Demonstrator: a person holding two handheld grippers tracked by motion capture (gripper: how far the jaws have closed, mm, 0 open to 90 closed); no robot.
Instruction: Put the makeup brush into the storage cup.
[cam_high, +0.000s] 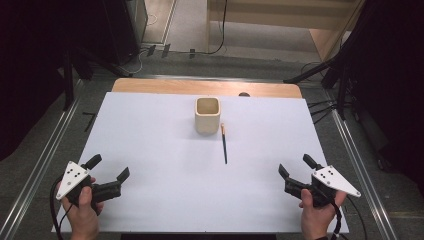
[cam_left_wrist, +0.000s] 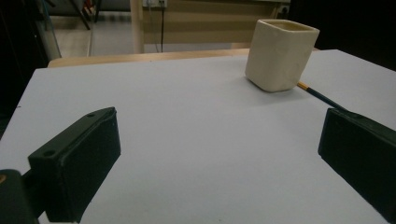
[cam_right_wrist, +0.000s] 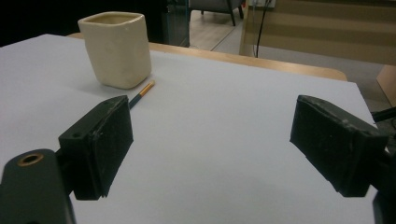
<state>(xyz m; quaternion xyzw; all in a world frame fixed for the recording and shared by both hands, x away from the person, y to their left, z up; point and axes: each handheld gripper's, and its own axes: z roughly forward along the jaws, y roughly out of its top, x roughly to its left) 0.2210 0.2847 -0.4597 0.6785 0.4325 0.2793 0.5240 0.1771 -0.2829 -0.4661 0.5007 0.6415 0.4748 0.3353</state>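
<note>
The left gripper (cam_high: 109, 168) and right gripper (cam_high: 295, 166) are hovering released near the table's (cam_high: 160, 150) near corners, jaws spread and holding nothing. The cup (cam_high: 207, 115) is standing upright toward the far edge's middle, well apart from both. The pencil (cam_high: 224, 143) is lying flat just beside it, pointing toward the near edge.

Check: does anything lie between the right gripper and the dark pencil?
Nothing: bare white table surface separates the right gripper from the dark, orange-tipped pencil, clearest in the high view.
</note>
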